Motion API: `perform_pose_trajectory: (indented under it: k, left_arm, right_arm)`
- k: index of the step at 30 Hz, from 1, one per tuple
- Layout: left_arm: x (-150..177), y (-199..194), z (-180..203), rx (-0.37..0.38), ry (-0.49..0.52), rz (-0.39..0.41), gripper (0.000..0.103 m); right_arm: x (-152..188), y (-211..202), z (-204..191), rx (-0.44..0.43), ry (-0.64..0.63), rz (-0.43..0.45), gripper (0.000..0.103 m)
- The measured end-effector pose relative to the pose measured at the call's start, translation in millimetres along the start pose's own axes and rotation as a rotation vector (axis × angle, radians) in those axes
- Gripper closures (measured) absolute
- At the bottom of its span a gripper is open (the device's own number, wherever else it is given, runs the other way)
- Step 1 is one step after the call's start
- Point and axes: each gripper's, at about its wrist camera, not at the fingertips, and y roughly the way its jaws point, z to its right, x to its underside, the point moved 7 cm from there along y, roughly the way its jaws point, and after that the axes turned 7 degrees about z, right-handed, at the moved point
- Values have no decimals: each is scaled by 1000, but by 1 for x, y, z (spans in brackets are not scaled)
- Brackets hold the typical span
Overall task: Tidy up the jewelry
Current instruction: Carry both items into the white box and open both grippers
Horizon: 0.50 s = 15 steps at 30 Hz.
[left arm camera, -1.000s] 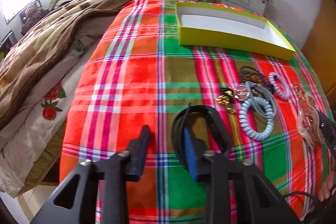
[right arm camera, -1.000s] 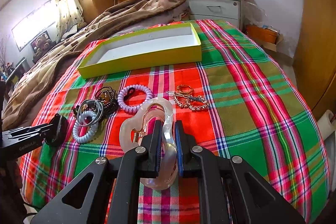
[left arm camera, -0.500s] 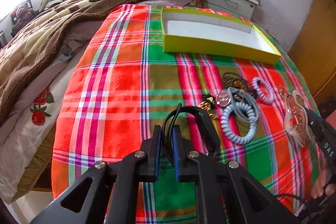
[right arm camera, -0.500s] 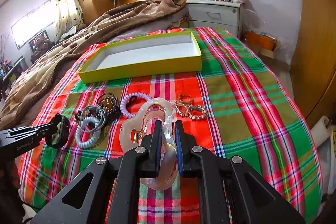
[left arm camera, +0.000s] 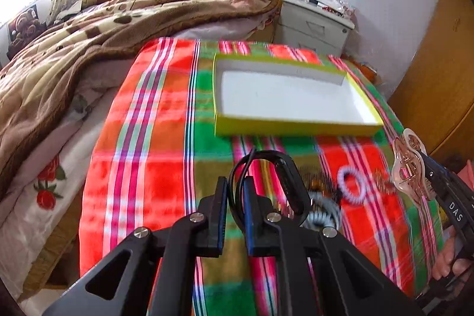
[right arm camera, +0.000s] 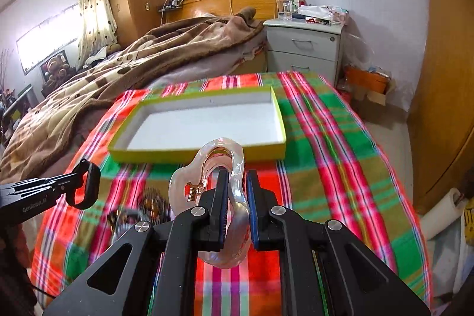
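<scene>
My left gripper (left arm camera: 235, 185) is shut on a black hair clip (left arm camera: 284, 179) and holds it above the plaid cloth, short of the yellow box (left arm camera: 296, 128). My right gripper (right arm camera: 237, 179) is shut on a clear pink hair claw (right arm camera: 220, 165), also lifted, in front of the same box (right arm camera: 195, 151). The box is white inside and holds nothing. A lilac spiral hair tie (left arm camera: 351, 185), a grey spiral tie (left arm camera: 323, 215) and dark beaded pieces lie blurred on the cloth between the grippers.
The plaid cloth (right arm camera: 326, 156) covers the foot of a bed. A brown blanket (left arm camera: 74, 49) lies to the left. A grey nightstand (right arm camera: 305, 46) stands behind the box. A wooden wardrobe (right arm camera: 444, 79) is on the right.
My left gripper closed on the black clip and lifted it toward the box. My right gripper rose with the clear claw and moved nearer the box.
</scene>
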Motion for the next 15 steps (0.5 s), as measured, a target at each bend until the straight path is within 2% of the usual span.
perform_pose_trajectory:
  k: [3, 15]
  left_arm:
    - [-17, 6, 2, 17, -5, 15, 92]
    - [-71, 58, 5, 33, 3, 9, 92]
  right_arm:
    - [-13, 9, -1, -5, -11, 5, 91]
    - [-50, 84, 11, -10, -11, -68, 91]
